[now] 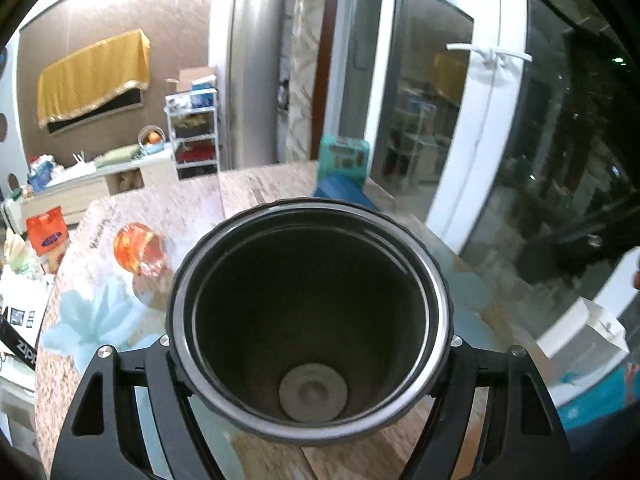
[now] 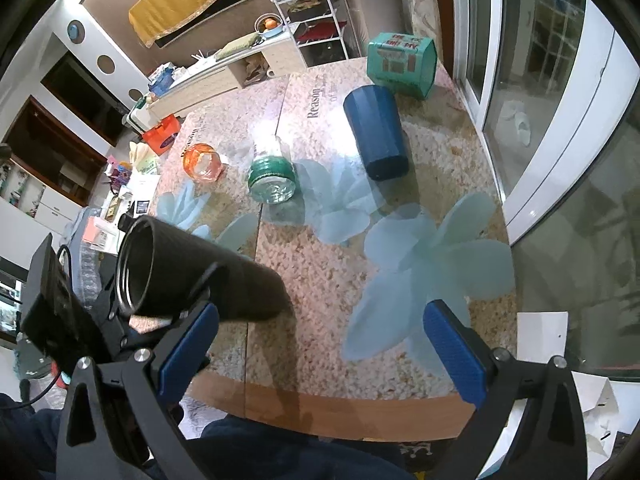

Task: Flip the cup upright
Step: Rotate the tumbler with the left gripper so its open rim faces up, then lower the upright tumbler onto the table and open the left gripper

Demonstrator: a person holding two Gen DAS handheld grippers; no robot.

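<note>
My left gripper [image 1: 310, 344] is shut on a black steel-lined cup [image 1: 310, 320], its open mouth facing the camera and its bottom visible inside. In the right wrist view the same black cup [image 2: 208, 276] is tilted over the table's near left corner, base down on or near the table [image 2: 304, 280], held by the left gripper [image 2: 168, 300]. My right gripper [image 2: 320, 344] is open and empty above the table's front edge. A blue cup [image 2: 376, 132] lies on its side at the back right.
A clear jar with a green band [image 2: 272, 176] lies on its side mid-table. An orange glass [image 2: 202, 162] stands to its left. A teal tin [image 2: 402, 64] sits at the back right. A glass door [image 2: 560, 120] runs along the right. White boxes [image 2: 592, 412] are near right.
</note>
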